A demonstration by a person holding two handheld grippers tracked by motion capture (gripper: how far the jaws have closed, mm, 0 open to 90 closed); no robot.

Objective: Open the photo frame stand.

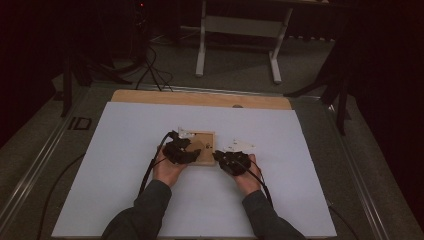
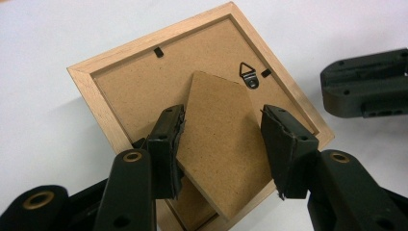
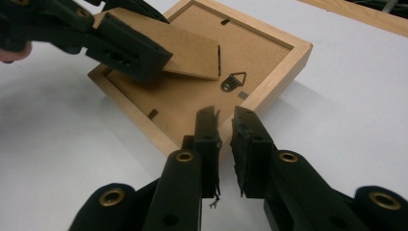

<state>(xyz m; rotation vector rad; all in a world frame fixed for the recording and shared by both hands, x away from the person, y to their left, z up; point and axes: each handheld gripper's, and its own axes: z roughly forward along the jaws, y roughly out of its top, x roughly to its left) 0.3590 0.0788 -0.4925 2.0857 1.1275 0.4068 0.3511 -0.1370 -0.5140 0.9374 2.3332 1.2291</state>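
Note:
A small wooden picture frame (image 1: 206, 145) lies face down on the white sheet, its brown backboard (image 2: 130, 82) up. A metal hanger (image 2: 249, 75) sits near one corner. The cardboard stand flap (image 2: 216, 120) is tilted up off the backboard, and my left gripper (image 2: 221, 139) is shut on its two side edges. In the high view that gripper (image 1: 192, 150) is over the frame's left half. My right gripper (image 3: 225, 120) straddles the frame's wooden rim (image 3: 288, 62) near a corner, one jaw inside and one outside, with a narrow gap. It sits at the frame's right edge (image 1: 220, 157).
The white sheet (image 1: 150, 200) covers most of the table, with a bare wooden strip (image 1: 200, 98) along the far edge. Beyond it stand white desk legs (image 1: 201, 50), with cables (image 1: 150, 70) on the dark floor. Both forearms come in from the bottom.

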